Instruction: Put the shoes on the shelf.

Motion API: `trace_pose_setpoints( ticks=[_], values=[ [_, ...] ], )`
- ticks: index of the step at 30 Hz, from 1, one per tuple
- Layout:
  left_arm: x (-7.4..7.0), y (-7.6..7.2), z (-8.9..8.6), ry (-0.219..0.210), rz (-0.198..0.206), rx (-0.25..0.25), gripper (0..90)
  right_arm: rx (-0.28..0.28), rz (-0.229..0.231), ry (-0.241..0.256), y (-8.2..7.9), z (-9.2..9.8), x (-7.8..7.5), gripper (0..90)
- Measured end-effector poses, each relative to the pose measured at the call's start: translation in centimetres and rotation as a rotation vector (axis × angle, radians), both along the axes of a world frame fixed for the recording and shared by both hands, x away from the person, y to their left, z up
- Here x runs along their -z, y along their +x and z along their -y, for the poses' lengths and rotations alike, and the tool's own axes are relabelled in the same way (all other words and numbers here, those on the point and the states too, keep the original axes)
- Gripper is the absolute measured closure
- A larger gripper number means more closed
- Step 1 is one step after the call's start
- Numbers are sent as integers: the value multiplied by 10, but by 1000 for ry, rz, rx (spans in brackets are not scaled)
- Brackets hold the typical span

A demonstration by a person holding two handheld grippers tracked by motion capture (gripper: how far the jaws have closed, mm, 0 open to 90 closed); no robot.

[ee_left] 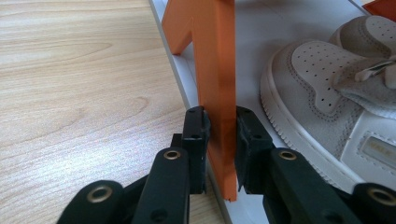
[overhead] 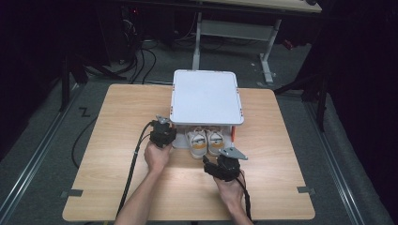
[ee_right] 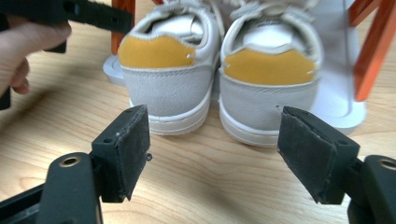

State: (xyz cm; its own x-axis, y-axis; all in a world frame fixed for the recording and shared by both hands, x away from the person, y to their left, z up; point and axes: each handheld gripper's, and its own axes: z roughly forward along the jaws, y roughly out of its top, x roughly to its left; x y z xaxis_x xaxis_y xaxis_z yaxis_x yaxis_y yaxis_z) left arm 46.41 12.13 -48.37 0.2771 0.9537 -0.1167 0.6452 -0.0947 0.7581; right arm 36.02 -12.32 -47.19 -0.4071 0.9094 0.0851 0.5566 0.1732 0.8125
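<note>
Orange post (ee_left: 219,84) clamped between left jaws | shoes (ee_right: 219,88) beyond spread right jaws

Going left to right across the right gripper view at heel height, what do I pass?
Hand → left shoe → right shoe → white base → orange post.

A light wooden bench (overhead: 117,140) with rounded corners stands on a grey floor (overhead: 42,140). Toward its far edge sits a small white rack (overhead: 206,96) with orange legs (ee_left: 217,70). A pair of pale shoes (overhead: 204,140) with yellow heels rests on the rack's low white base, heels overhanging onto the bench.
</note>
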Motion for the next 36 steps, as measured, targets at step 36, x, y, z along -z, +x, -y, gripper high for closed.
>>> trace_pose_setpoints(
  ticks=[36],
  values=[
    [0,-2,-1,-17,-3,2,765,25,41,-85,68,-44,11,341]
  ],
)
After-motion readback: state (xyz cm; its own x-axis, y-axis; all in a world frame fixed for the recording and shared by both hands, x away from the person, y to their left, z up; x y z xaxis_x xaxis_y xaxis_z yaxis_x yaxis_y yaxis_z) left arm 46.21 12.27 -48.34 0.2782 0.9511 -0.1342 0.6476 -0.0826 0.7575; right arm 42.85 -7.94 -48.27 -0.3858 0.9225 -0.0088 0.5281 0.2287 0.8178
